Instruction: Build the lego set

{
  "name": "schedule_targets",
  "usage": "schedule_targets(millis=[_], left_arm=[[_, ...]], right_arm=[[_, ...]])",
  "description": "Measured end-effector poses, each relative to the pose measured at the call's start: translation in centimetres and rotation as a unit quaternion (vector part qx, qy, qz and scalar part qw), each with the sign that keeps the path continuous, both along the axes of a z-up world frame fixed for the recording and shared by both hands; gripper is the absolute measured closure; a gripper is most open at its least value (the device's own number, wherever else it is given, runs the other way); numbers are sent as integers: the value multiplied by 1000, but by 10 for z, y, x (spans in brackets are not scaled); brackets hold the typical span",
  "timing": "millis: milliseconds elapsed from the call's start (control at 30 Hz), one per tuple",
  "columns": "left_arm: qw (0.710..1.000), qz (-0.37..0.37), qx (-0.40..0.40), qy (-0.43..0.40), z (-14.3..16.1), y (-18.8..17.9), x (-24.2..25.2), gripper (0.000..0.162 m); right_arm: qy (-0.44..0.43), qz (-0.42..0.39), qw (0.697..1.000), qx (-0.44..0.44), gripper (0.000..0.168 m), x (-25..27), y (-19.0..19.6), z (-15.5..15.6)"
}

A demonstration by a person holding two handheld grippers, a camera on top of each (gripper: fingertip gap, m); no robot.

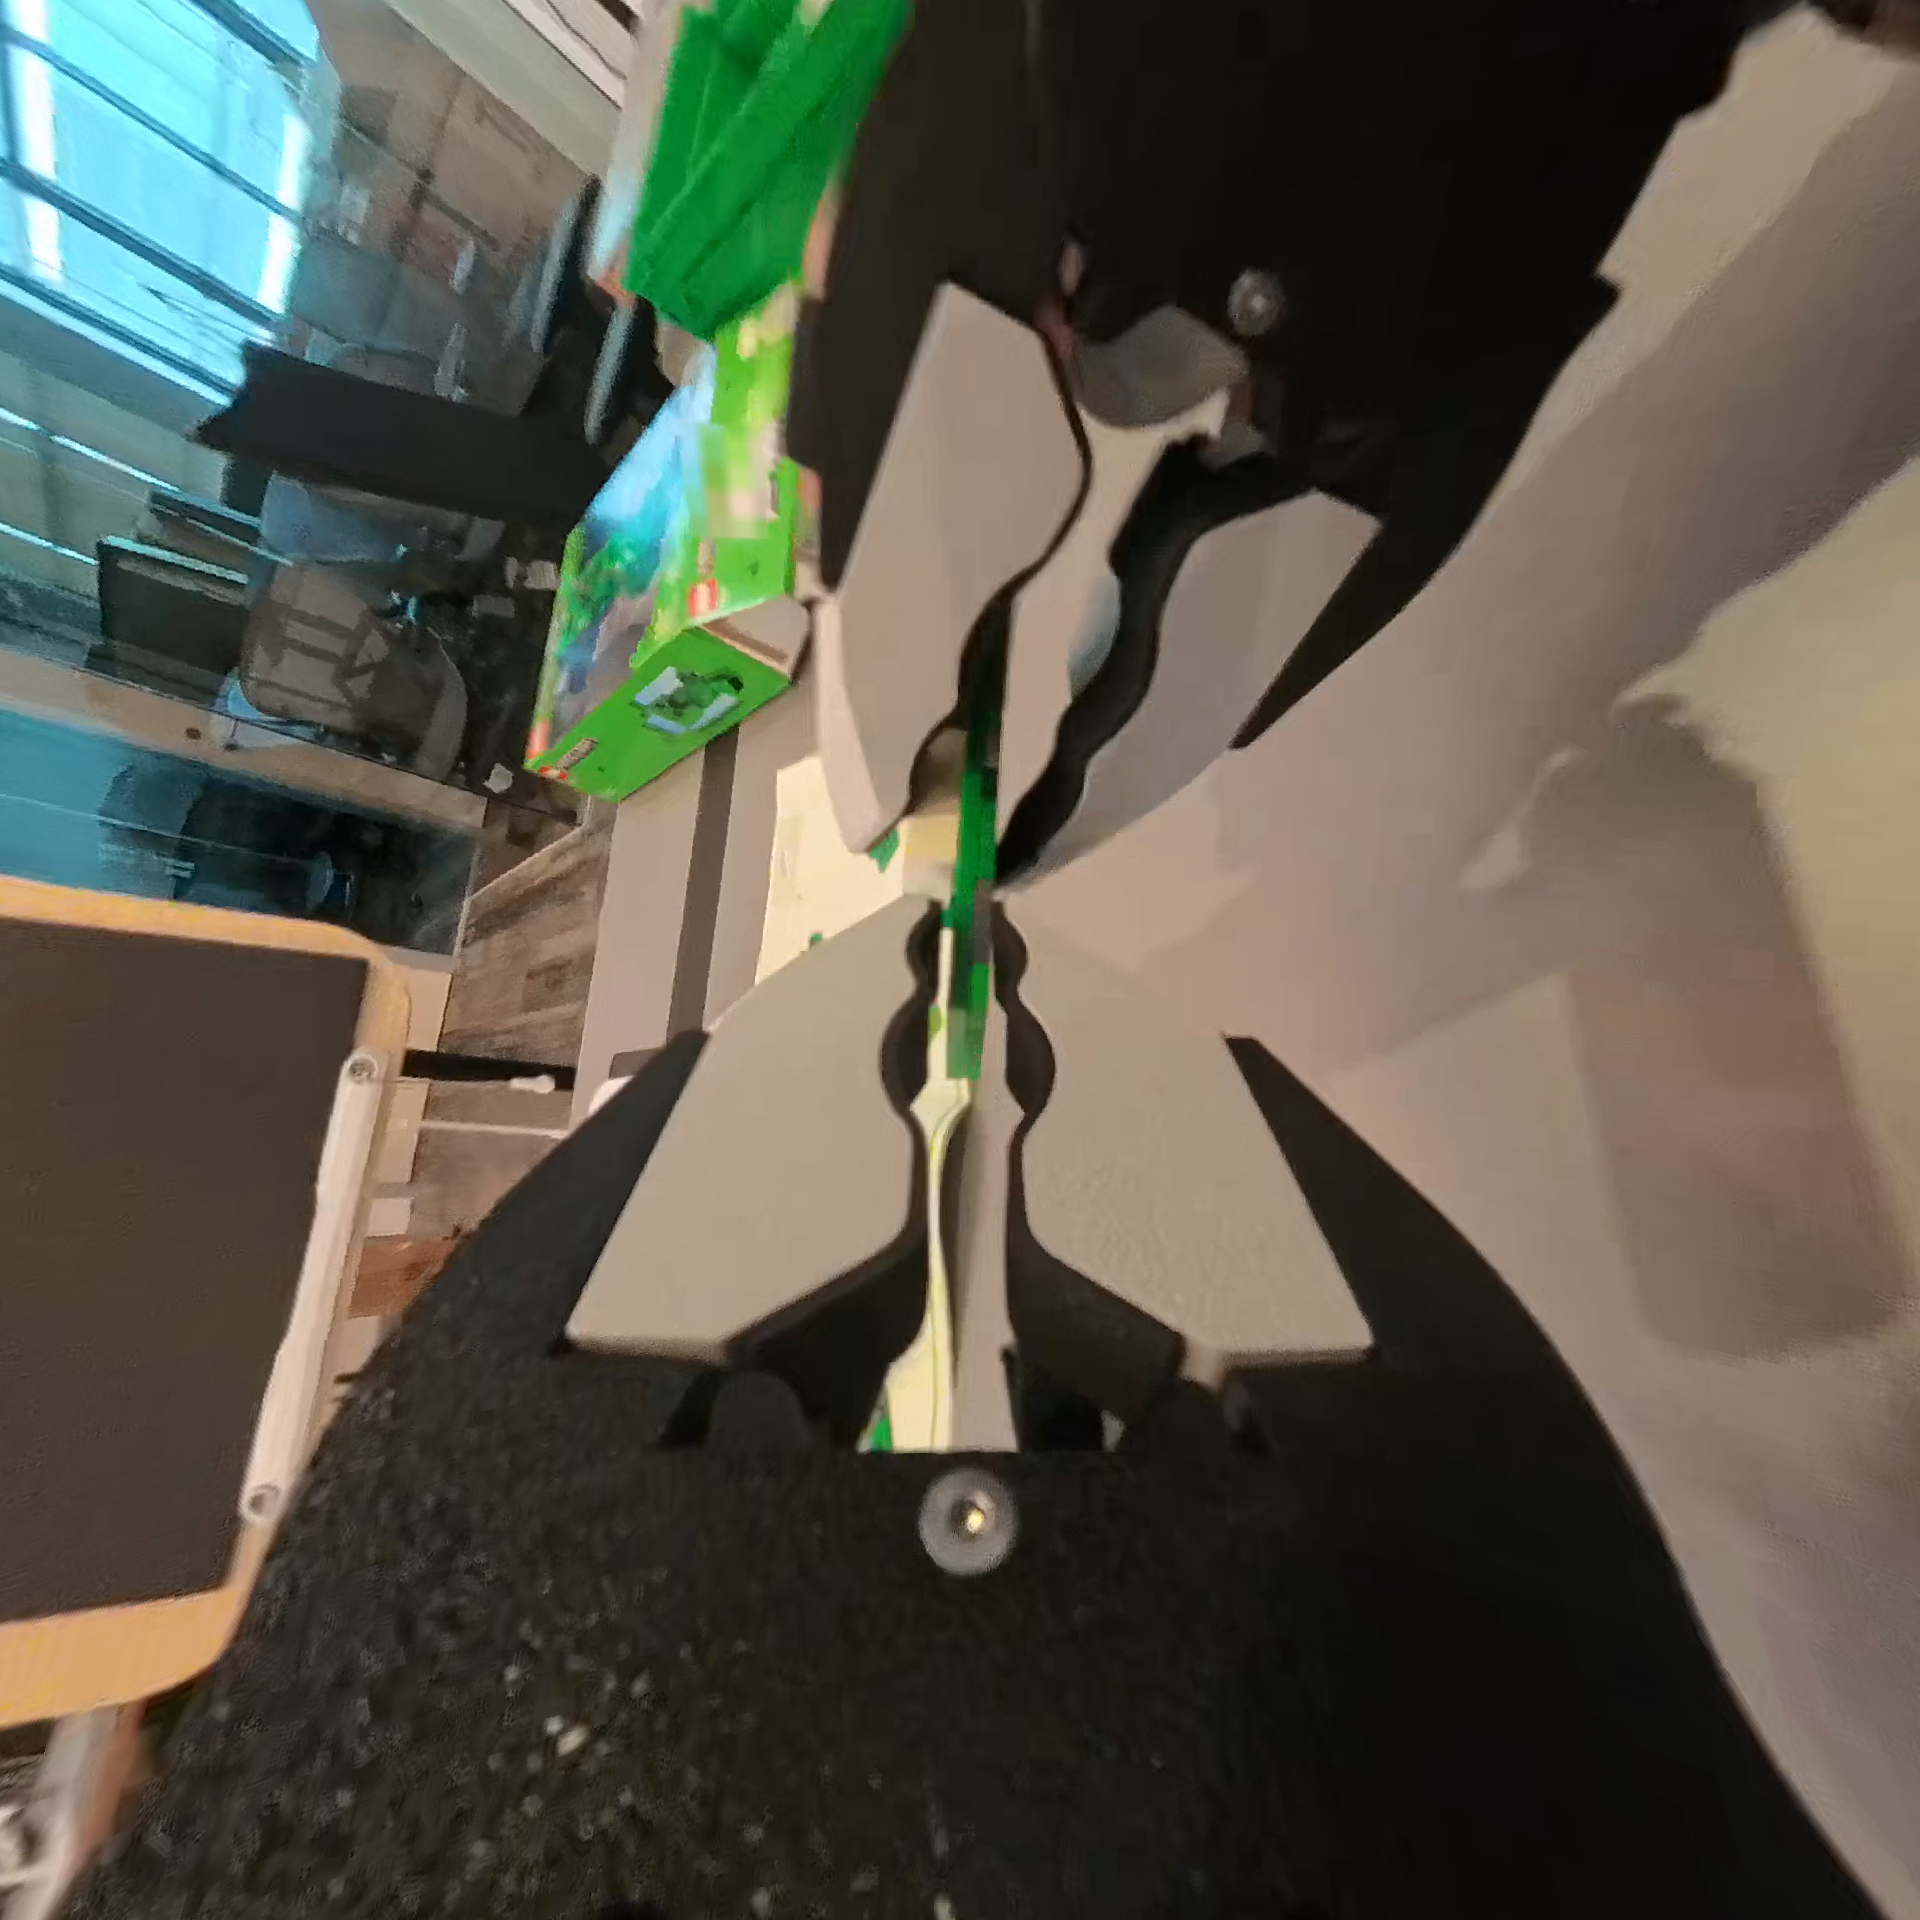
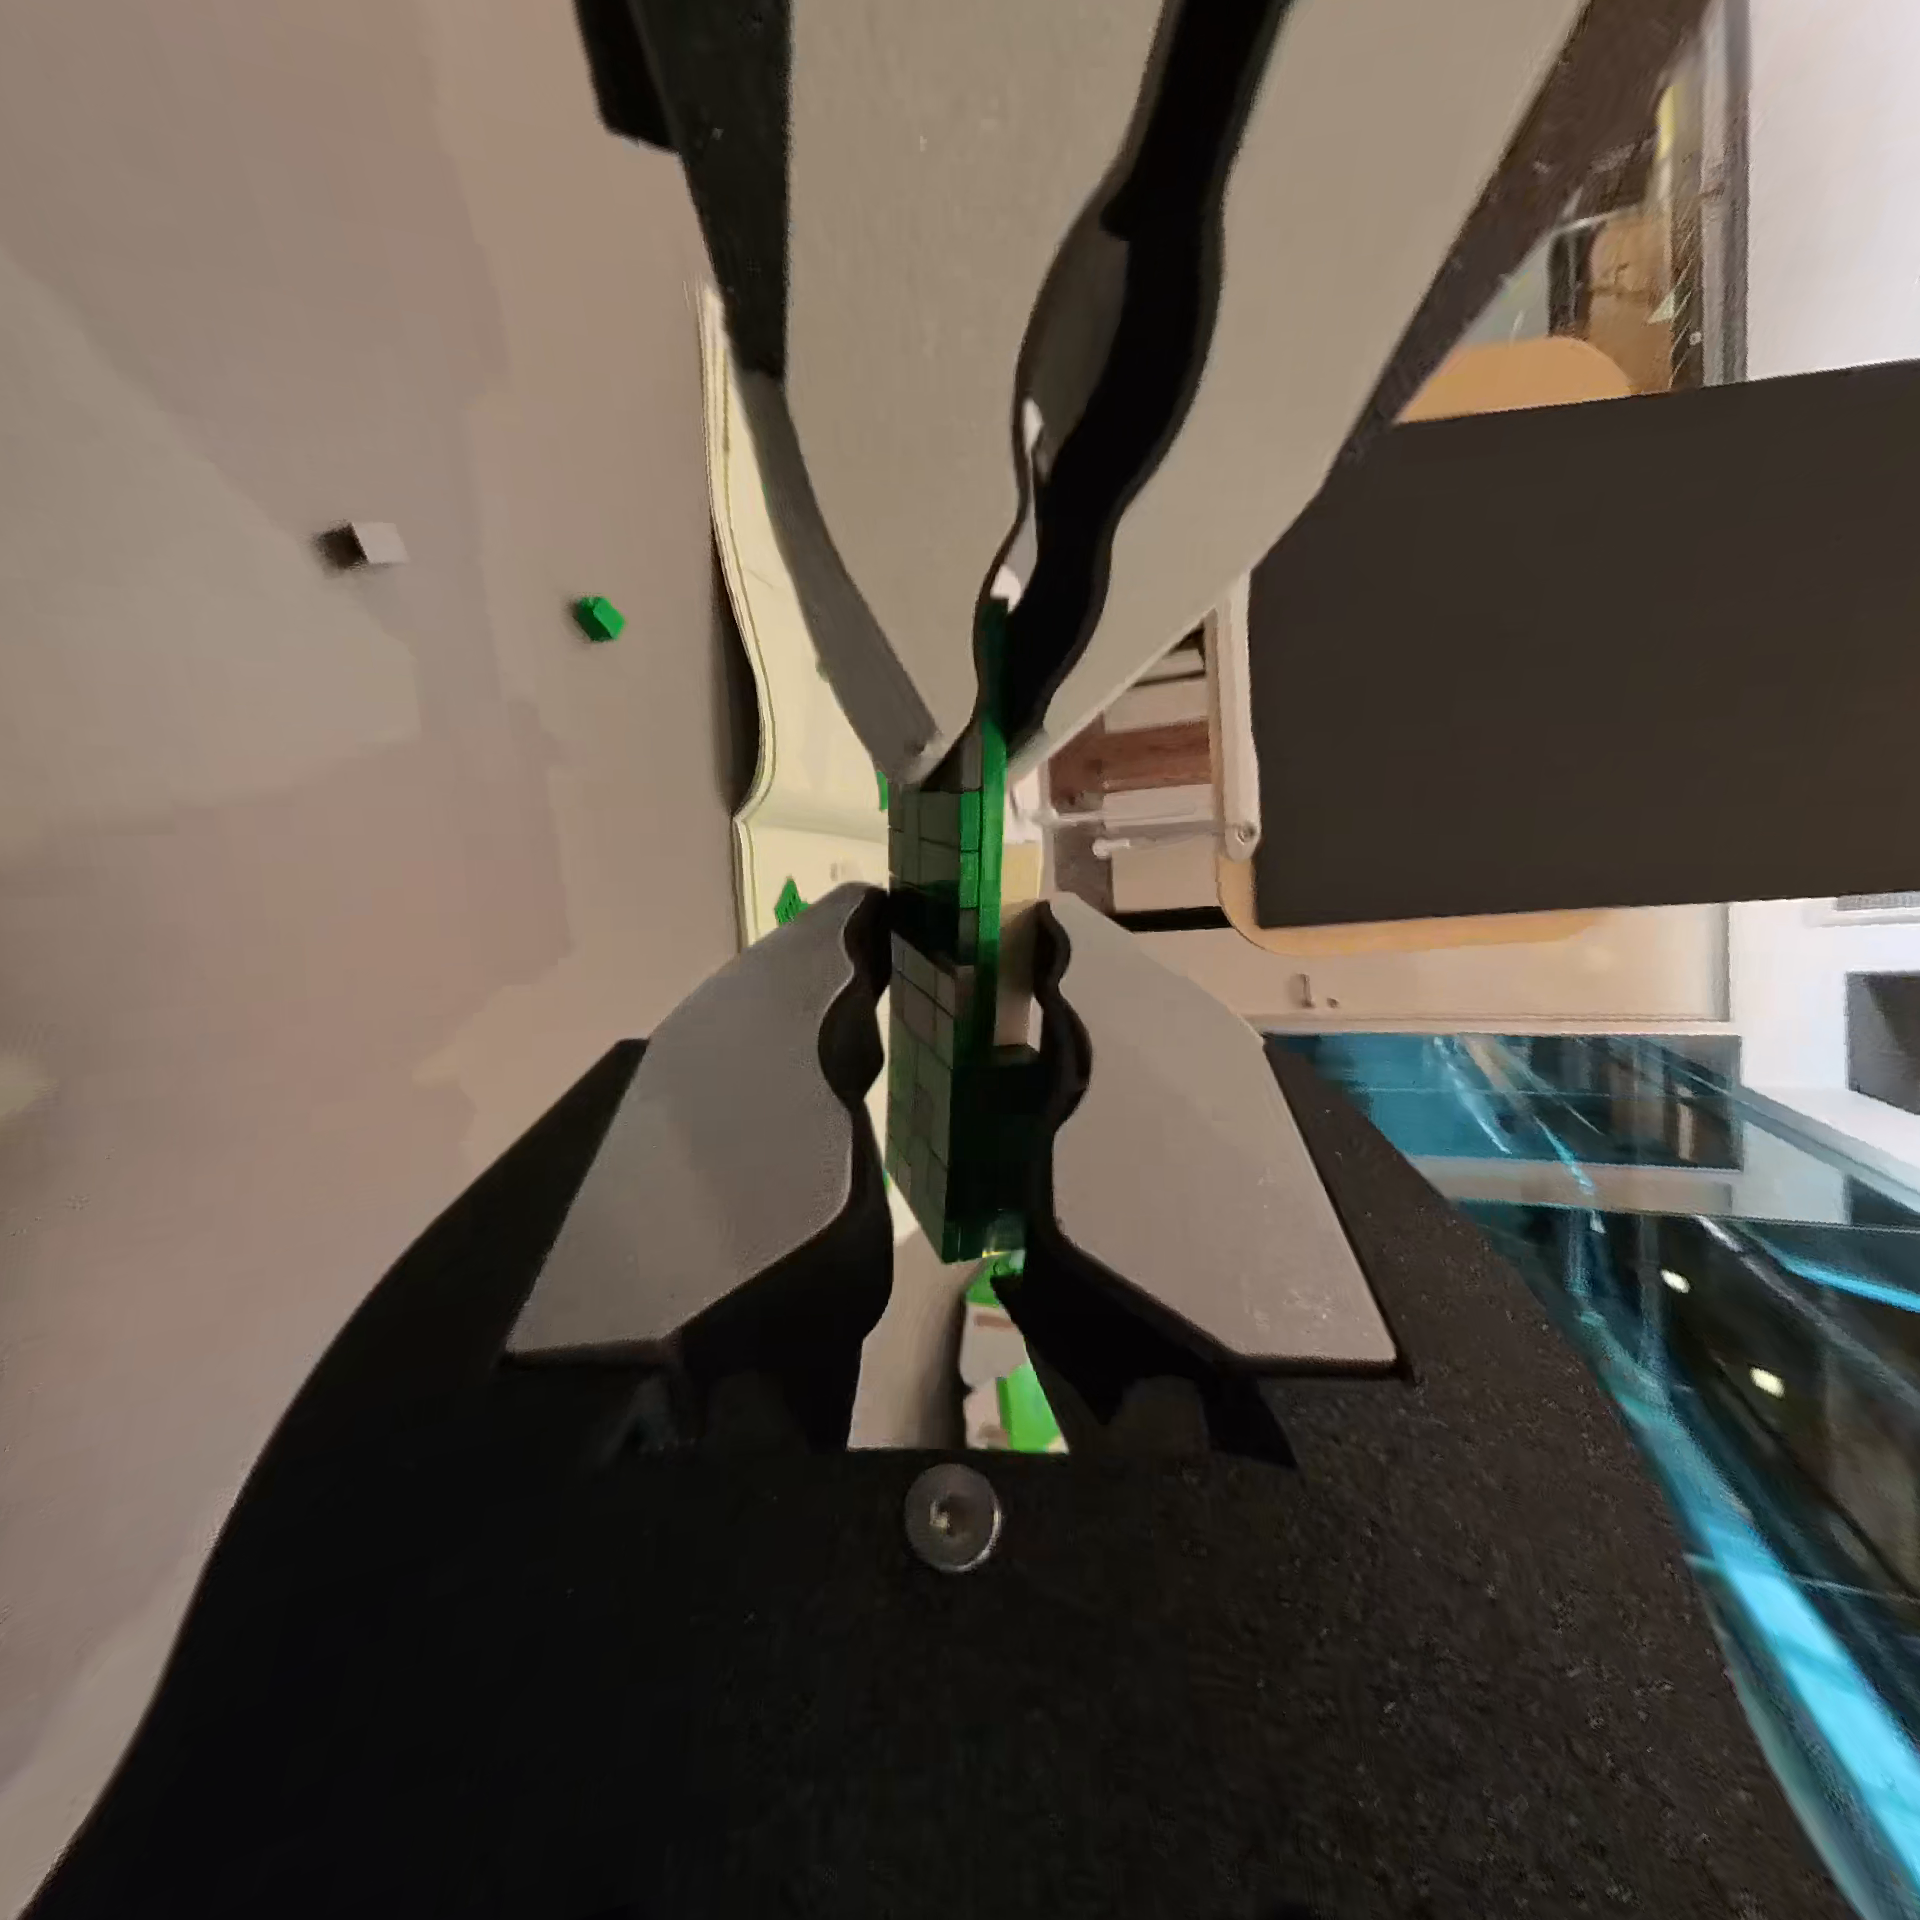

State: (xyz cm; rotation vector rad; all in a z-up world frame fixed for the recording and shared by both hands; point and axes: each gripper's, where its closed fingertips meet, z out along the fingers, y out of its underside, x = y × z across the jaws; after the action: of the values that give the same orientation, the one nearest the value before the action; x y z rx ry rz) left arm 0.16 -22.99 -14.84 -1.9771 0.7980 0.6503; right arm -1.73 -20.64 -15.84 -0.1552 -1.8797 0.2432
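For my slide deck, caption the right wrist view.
Two hand-held grippers pinch a green lego plate edge-on from opposite ends.

No legible text in either view. The green set box (image 1: 665,613) on the counter (image 1: 1558,831) carries printed artwork and a small red logo patch, all too blurred to read. The open instruction booklet (image 2: 800,831) shows only pictures, no characters resolvable. Nothing printed on the tongs; only a plain screw head on each.
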Motion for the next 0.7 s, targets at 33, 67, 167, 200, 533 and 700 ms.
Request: schedule_targets(millis=[33, 67, 167, 200, 533, 700], left_arm=[[1000, 1, 21, -15, 5, 0, 0, 143], [999, 3, 40, -31, 10, -2, -1, 132], [990, -20, 110, -91, 27, -8, -1, 118], [984, -35, 131, -113, 32, -10, 1, 118], [944, -151, 224, -189, 58, -19, 38, 132], [940, -155, 231, -197, 65, -20, 41, 130]], right_arm=[[2, 15, 999, -28, 142, 1, -2, 2], [4, 35, 997, -61, 143, 2, -5, 3], [8, 137, 974, -180, 143, 12, -21, 14], [17, 162, 961, -226, 143, 15, -24, 21], [40, 321, 856, -404, 144, 44, -43, 63], [41, 335, 843, -418, 146, 47, -46, 69]])
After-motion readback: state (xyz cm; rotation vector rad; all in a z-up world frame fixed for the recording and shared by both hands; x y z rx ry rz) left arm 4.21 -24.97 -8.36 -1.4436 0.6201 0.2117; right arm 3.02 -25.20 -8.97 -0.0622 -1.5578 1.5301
